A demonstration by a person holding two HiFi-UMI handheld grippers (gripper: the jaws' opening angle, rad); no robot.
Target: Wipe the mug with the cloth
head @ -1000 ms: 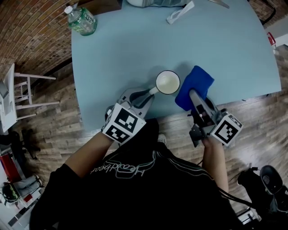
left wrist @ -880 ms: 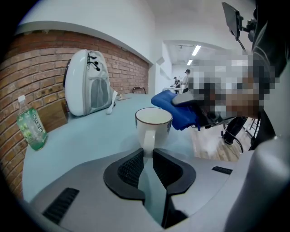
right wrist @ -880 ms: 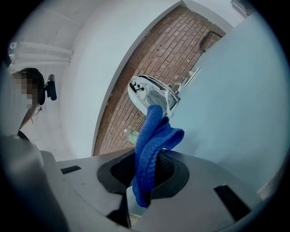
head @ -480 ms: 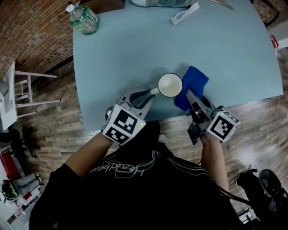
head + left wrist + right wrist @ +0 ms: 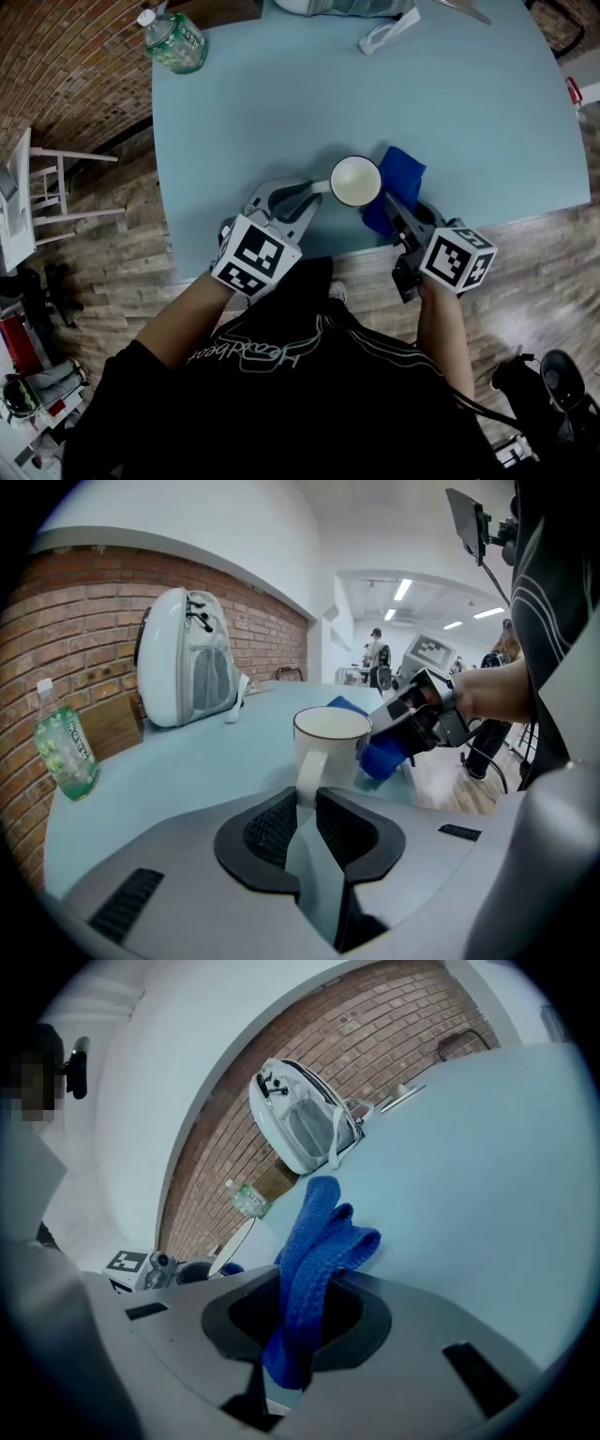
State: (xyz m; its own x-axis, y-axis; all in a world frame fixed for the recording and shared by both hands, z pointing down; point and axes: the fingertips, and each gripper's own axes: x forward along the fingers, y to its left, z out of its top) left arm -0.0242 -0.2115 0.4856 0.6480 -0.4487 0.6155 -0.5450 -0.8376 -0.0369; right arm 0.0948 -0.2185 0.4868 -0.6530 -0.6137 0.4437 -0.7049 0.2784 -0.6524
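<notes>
A white mug (image 5: 354, 180) stands upright near the front edge of the light blue table (image 5: 281, 112). My left gripper (image 5: 309, 194) is shut on its handle (image 5: 309, 778), the mug body (image 5: 330, 747) just beyond the jaws. My right gripper (image 5: 392, 208) is shut on a folded blue cloth (image 5: 390, 183), which presses against the mug's right side. In the right gripper view the cloth (image 5: 314, 1251) rises from between the jaws, and the mug's rim (image 5: 230, 1246) shows at the left.
A green-labelled water bottle (image 5: 172, 39) stands at the table's far left corner. A white backpack-like case (image 5: 186, 658) and a white packet (image 5: 389, 31) lie at the far edge. A white stool (image 5: 37, 192) stands on the wooden floor to the left.
My right gripper has swung left with the cloth, bringing it from the table beside the mug up against the mug's right side. The left gripper and mug stayed nearly still.
</notes>
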